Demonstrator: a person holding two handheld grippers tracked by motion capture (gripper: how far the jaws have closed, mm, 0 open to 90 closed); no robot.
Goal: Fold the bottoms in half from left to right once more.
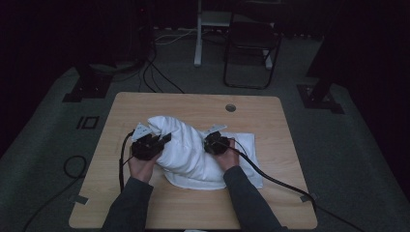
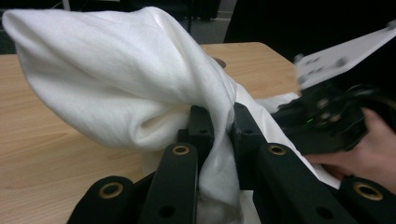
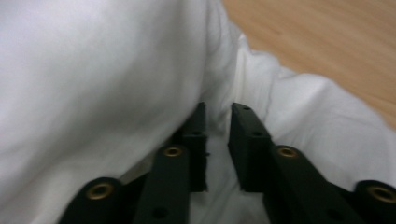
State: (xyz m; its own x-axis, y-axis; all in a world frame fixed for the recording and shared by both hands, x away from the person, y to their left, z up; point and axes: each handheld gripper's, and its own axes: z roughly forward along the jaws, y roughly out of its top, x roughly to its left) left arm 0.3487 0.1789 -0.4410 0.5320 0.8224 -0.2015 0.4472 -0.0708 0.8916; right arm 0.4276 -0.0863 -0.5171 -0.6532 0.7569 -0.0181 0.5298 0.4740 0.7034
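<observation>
Plainly the white pillow [image 1: 186, 147], mid-table and half inside its case [image 1: 244, 145], is soft, light and floppy, best pinched at the case's hem; the left gripper [image 2: 218, 133] pinches a fabric fold, the right gripper [image 3: 217, 140] stands slightly parted against cloth, nothing blocking on the table [image 1: 145, 104].

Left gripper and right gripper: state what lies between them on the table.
The bulging white cloth lies between the left gripper and right gripper, as the high view shows.
</observation>
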